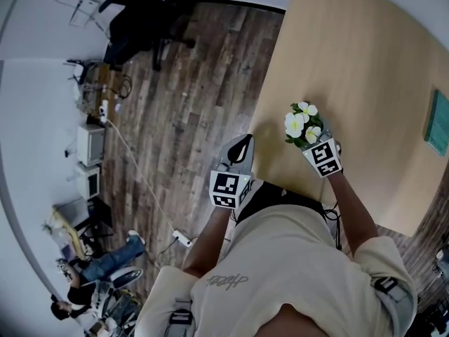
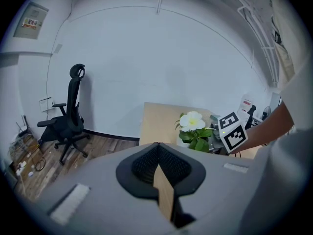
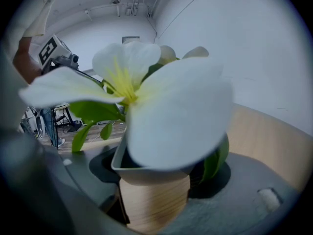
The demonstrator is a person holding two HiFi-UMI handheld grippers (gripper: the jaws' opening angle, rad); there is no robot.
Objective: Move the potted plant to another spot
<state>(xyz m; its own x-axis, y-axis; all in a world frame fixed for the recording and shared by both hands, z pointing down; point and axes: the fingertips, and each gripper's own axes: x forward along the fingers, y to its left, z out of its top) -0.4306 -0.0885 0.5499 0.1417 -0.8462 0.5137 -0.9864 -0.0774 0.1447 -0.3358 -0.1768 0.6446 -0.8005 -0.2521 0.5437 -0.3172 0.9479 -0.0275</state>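
The potted plant point(image 1: 302, 123) has white flowers, green leaves and a wood-patterned pot with a pale rim point(image 3: 152, 199). It sits between the jaws of my right gripper point(image 1: 313, 137), over the near left part of the light wooden table point(image 1: 351, 62). In the right gripper view the dark pads of the right gripper point(image 3: 156, 173) press both sides of the pot, and a big white flower point(image 3: 161, 106) fills the view. I cannot tell whether the pot's base rests on the table. My left gripper point(image 1: 244, 140) is shut and empty at the table's left edge, beside the plant point(image 2: 195, 131).
A teal object point(image 1: 438, 121) lies at the table's right edge. Left of the table is wood-plank floor with a black office chair point(image 1: 137, 20), a cable and power strip point(image 1: 181, 239), equipment along the wall point(image 1: 88, 142) and a seated person point(image 1: 98, 265).
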